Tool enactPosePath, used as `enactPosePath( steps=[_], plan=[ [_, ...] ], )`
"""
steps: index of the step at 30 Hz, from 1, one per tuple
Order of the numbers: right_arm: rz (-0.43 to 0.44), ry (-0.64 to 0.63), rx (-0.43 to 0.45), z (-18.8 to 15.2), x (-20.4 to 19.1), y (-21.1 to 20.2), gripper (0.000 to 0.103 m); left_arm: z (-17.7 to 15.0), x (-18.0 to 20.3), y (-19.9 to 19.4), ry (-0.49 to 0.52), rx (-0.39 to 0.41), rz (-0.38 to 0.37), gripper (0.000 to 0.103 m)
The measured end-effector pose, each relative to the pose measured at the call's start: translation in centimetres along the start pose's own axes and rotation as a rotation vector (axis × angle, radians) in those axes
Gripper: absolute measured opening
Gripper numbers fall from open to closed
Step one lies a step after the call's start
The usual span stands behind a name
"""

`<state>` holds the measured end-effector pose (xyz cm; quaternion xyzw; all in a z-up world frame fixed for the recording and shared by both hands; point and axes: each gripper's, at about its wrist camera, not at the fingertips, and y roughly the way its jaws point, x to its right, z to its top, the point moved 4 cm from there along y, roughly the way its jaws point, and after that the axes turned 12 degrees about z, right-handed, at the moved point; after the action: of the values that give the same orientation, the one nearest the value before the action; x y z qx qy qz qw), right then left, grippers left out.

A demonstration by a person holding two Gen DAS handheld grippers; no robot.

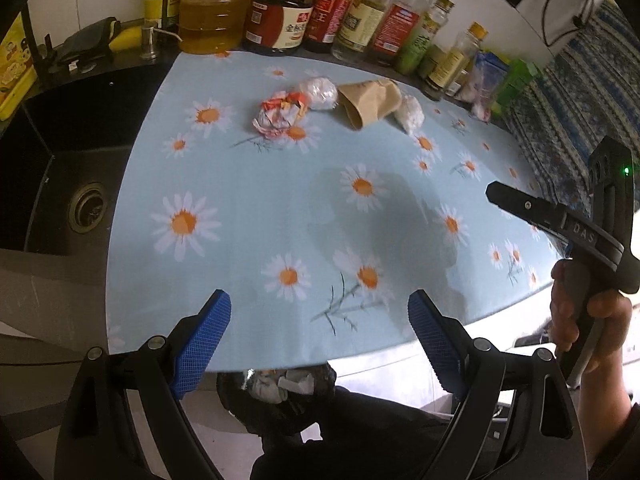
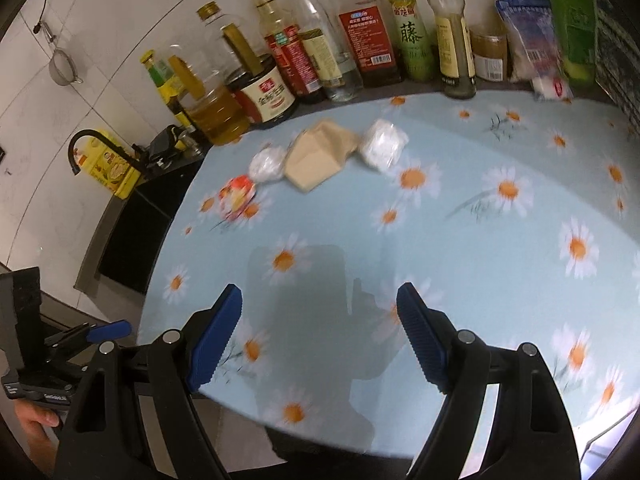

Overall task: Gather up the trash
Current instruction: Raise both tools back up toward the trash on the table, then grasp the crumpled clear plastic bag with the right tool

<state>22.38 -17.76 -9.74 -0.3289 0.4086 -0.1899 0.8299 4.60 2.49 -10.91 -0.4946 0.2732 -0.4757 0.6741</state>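
Four pieces of trash lie in a loose row near the back of the daisy-print tablecloth point(image 1: 260, 184). From left to right they are a crumpled red and white wrapper point(image 1: 280, 116) point(image 2: 238, 196), a ball of clear plastic point(image 1: 320, 92) point(image 2: 267, 166), a brown paper bag point(image 1: 370, 102) point(image 2: 320, 156) and a white plastic wad point(image 1: 410, 114) point(image 2: 382, 144). My left gripper point(image 1: 320, 320) hangs open over the table's front edge, holding nothing. My right gripper point(image 2: 320, 320) is also open and empty, well short of the trash. A black trash bag point(image 1: 280, 384) with crumpled waste sits below the front edge.
A row of oil and sauce bottles point(image 1: 276, 12) point(image 2: 360, 40) lines the wall behind the trash. A black sink point(image 1: 84, 204) with a faucet point(image 2: 86, 140) lies to the left. Snack packets point(image 2: 532, 44) stand at the back right. A hand point(image 1: 584, 320) holds the right gripper's handle.
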Motion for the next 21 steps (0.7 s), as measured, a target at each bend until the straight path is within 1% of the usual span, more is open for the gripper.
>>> enactPosePath(
  steps=[8, 10, 17, 21],
  plan=[
    [-0.014, -0.056, -0.033, 5.5, 3.6, 2.3, 0.079, 2.8, 0.8, 1.5, -0.051, -0.02, 0.052, 0.088],
    [-0.018, -0.082, -0.049, 6.8, 4.4, 3.2, 0.081, 3.5, 1.1, 1.7, -0.062, -0.019, 0.065, 0.088],
    [-0.025, -0.152, -0.119, 9.6, 6.3, 6.4, 0.081, 5.6, 1.4, 2.7, -0.118, -0.029, 0.111, 0.088],
    [-0.037, -0.222, -0.167, 10.7, 6.8, 8.5, 0.081, 6.2, 1.6, 3.2, -0.147, -0.039, 0.131, 0.088]
  ],
)
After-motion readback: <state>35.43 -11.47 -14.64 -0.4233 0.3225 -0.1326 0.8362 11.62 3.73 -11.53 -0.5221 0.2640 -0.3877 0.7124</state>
